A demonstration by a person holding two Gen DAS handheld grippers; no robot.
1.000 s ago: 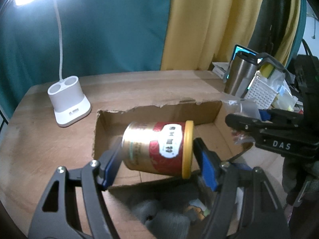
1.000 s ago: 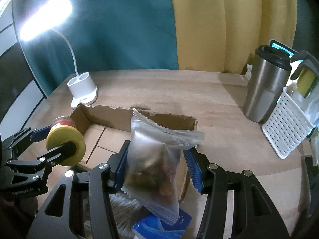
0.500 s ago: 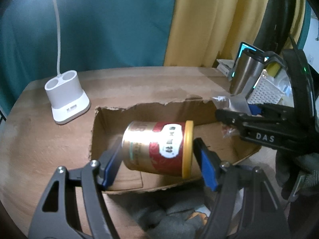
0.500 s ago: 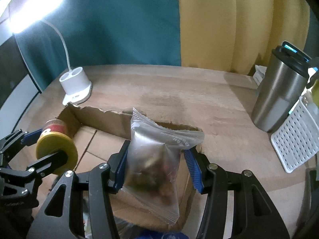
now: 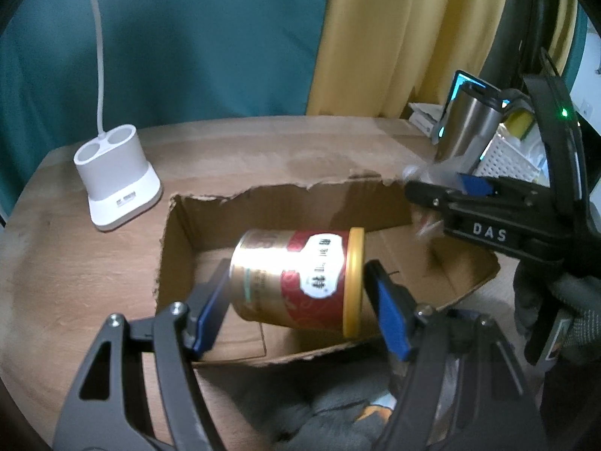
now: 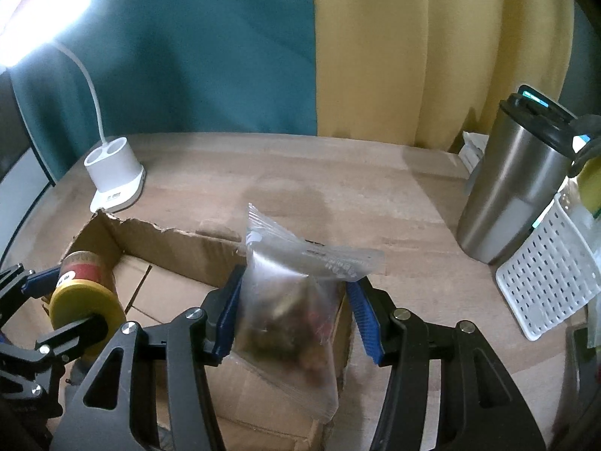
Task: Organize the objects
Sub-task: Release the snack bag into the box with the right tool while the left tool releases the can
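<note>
My left gripper (image 5: 300, 300) is shut on a gold and red tin with a yellow lid (image 5: 296, 276), held on its side over the open cardboard box (image 5: 285, 203). The tin also shows in the right wrist view (image 6: 82, 289), at the box's left end. My right gripper (image 6: 293, 312) is shut on a clear zip bag of dark snacks (image 6: 293, 300), held over the right end of the box (image 6: 169, 240). The right gripper appears in the left wrist view (image 5: 480, 210) at the box's right edge.
A white lamp base (image 5: 116, 180) stands left of the box on the wooden table (image 6: 300, 173). A steel tumbler (image 6: 514, 188) and a white perforated basket (image 6: 544, 274) stand at the right. Grey cloth and other items (image 5: 319, 413) lie near the box's front edge.
Both grippers have moved forward with their loads, so the tin and the bag now sit further over the box. The right gripper has come closer to the box's right wall.
</note>
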